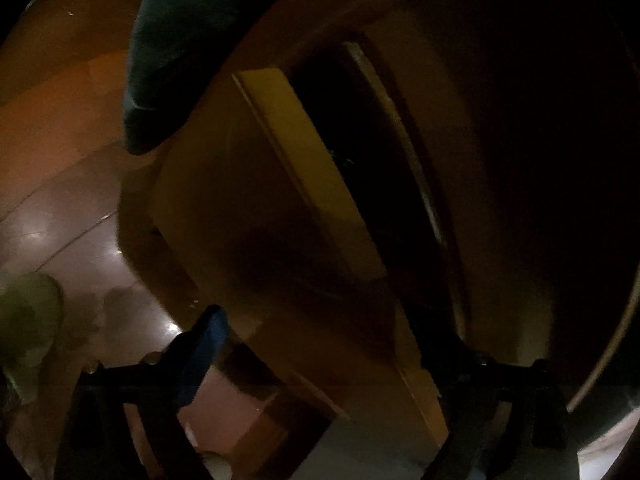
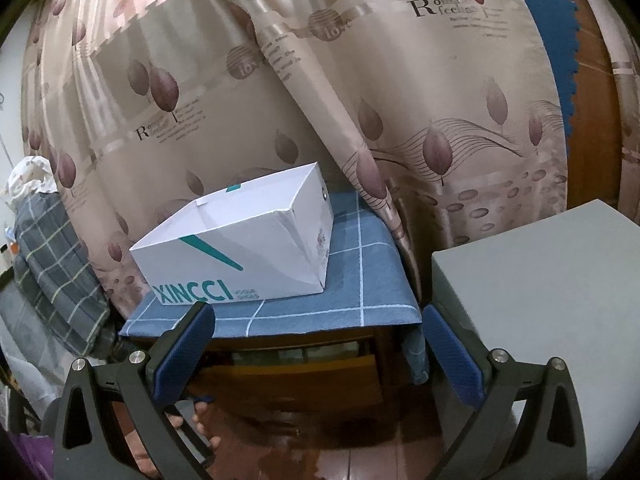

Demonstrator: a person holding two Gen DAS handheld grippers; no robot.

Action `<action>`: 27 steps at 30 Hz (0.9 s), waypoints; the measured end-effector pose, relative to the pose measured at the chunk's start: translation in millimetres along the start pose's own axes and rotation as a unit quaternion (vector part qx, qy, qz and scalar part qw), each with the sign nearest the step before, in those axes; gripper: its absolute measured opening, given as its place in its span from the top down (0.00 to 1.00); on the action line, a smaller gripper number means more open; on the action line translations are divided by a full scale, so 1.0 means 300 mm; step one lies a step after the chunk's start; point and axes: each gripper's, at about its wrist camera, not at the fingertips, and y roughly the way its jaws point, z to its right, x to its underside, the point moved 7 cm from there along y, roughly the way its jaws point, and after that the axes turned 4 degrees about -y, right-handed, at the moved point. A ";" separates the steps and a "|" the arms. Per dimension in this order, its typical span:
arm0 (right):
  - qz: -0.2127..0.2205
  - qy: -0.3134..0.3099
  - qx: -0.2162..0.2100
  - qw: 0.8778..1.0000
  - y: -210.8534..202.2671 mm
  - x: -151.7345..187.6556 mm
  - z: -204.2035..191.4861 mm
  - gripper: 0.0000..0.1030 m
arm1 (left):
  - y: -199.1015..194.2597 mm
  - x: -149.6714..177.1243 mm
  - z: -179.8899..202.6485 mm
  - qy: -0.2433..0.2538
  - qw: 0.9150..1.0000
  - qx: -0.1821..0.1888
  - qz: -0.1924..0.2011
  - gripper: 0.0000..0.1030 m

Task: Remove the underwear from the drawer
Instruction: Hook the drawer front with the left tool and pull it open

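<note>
Both grippers, left and right, stood wide, holding nothing.
At centre frame the drawer gaped, contents too dark to tell; white box looked empty.

The view is dark and blurred. A wooden drawer, pulled partly out, runs diagonally from 11 o'clock to 5 o'clock; its interior is black and its contents cannot be identified. The left gripper stands open at 6 o'clock, nothing between its fingers. A grey cloth hangs at 11 o'clock above glossy floor.
</note>
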 end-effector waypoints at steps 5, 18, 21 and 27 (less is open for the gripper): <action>-0.007 0.002 -0.008 1.000 0.008 0.002 -0.005 0.00 | 0.057 -0.018 -0.064 -0.025 0.999 -0.044 -0.019 0.00; -0.015 0.020 -0.022 0.999 0.017 0.007 0.004 0.00 | -0.035 -0.005 -0.097 0.037 0.987 -0.155 0.028 0.00; -0.016 0.030 -0.026 0.999 0.017 0.008 0.016 0.00 | -0.052 0.015 -0.134 0.043 0.985 -0.168 0.014 0.00; -0.021 0.067 -0.033 0.997 0.021 0.014 0.061 0.00 | -0.076 0.065 -0.190 0.075 0.978 -0.193 -0.016 0.00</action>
